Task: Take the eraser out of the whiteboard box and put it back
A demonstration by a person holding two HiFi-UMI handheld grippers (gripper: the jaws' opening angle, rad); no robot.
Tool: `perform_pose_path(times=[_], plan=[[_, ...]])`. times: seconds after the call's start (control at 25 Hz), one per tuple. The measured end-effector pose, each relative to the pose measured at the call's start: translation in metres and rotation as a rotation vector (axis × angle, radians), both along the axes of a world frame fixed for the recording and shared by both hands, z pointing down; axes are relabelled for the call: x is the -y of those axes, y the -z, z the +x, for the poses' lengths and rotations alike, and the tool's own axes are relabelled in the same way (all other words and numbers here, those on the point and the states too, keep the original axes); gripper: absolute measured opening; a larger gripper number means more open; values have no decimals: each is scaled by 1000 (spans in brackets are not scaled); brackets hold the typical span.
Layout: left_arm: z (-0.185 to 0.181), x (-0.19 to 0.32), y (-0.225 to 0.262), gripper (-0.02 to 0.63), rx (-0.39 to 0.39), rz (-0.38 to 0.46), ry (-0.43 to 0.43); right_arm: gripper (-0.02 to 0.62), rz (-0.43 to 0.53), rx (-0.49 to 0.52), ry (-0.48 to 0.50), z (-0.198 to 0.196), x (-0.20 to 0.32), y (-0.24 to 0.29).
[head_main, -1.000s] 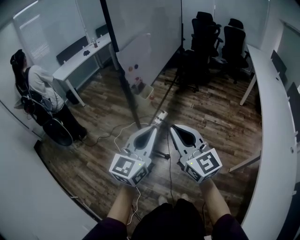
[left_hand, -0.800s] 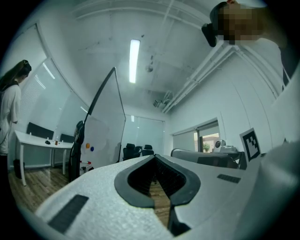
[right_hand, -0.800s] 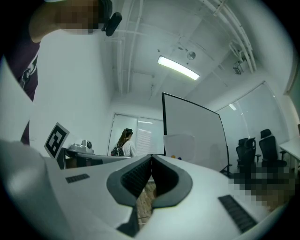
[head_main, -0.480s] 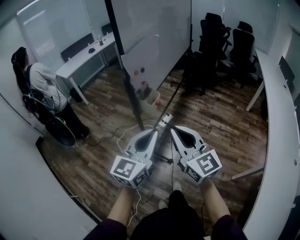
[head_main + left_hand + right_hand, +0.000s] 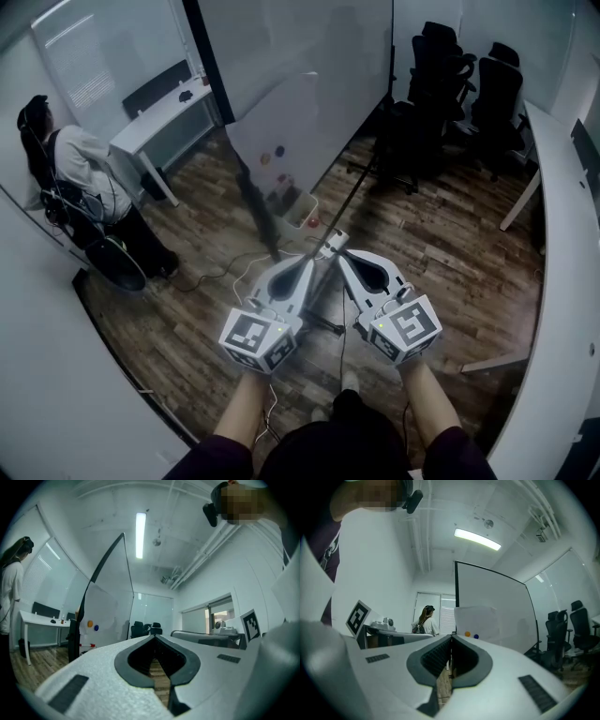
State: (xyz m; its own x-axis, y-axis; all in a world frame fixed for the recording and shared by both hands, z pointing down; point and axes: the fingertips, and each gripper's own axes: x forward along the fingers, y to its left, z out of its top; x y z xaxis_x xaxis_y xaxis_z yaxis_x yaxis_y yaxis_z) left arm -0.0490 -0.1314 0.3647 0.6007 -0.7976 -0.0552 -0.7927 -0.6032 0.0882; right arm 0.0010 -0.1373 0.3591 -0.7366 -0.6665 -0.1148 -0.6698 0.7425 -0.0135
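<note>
A whiteboard [image 5: 281, 122] on a black stand rises ahead of me, with two small round magnets [image 5: 278, 150] on it. At its foot hangs a white box [image 5: 302, 208] with something red in it; I cannot make out the eraser. My left gripper [image 5: 309, 258] and right gripper [image 5: 342, 255] are held side by side at waist height, pointing at the board and still well short of it. Both are shut with nothing between the jaws. The left gripper view shows the left gripper [image 5: 154, 637] with the whiteboard [image 5: 105, 606] beyond it. In the right gripper view the whiteboard [image 5: 492, 606] stands past the right gripper [image 5: 451, 637].
A person [image 5: 80, 178] stands at the left by a white desk [image 5: 159, 112]. Black office chairs [image 5: 459, 84] crowd the far right corner. A long white counter [image 5: 562, 234] runs down the right side. A power strip [image 5: 328, 242] and cables lie on the wooden floor under the board.
The whiteboard and its box have come closer and lower in the head view as I walk toward them. Both grippers stay shut and side by side.
</note>
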Motion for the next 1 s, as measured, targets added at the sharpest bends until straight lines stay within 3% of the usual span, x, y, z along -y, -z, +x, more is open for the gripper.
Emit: perform_pose_path(times=[0.52, 1.0], plan=[[17, 51, -9, 5, 11, -29, 96, 4, -25, 0, 111, 5, 57, -10], [-26, 91, -22, 5, 32, -48, 160, 5, -46, 19, 152, -32, 106, -20]])
